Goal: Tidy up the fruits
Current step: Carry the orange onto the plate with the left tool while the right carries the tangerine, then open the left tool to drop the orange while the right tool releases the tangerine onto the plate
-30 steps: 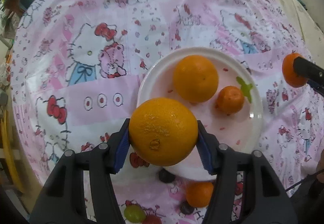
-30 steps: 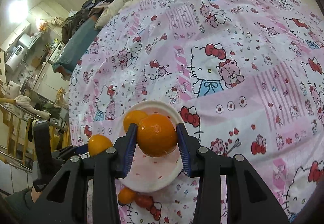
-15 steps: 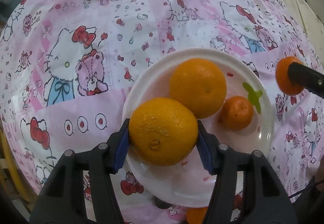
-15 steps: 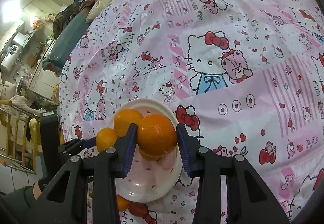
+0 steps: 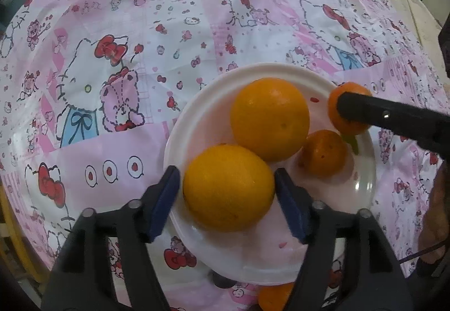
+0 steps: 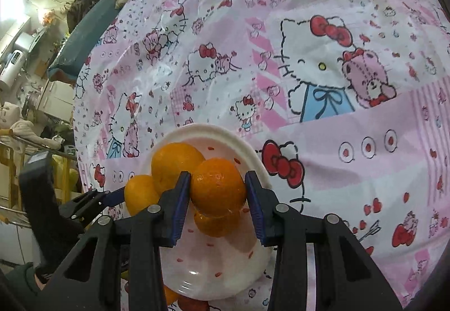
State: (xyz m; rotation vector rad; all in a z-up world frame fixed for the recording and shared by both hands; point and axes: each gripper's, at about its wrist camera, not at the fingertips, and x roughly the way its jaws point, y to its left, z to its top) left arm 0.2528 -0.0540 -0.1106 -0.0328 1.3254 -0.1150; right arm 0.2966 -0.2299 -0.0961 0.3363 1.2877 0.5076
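Note:
A white plate (image 5: 197,119) on the Hello Kitty cloth holds a big orange (image 5: 269,119) and a small tangerine (image 5: 323,152). My left gripper (image 5: 227,199) is open; its pads stand just off a large orange (image 5: 228,187) that rests on the plate's near side. My right gripper (image 6: 218,195) is shut on an orange (image 6: 218,187) and holds it over the plate (image 6: 213,132), above the tangerine (image 6: 215,225). In the left wrist view the right gripper's finger (image 5: 388,116) covers part of its orange (image 5: 341,109).
The pink patterned cloth (image 5: 112,71) covers the whole table. Another orange (image 5: 274,297) and a dark grape (image 5: 223,281) lie just off the plate's near rim. Furniture and clutter (image 6: 33,63) stand beyond the table's far left edge.
The left gripper lowered its large orange onto the plate and its jaws opened off it. The right gripper moved in over the plate with its orange.

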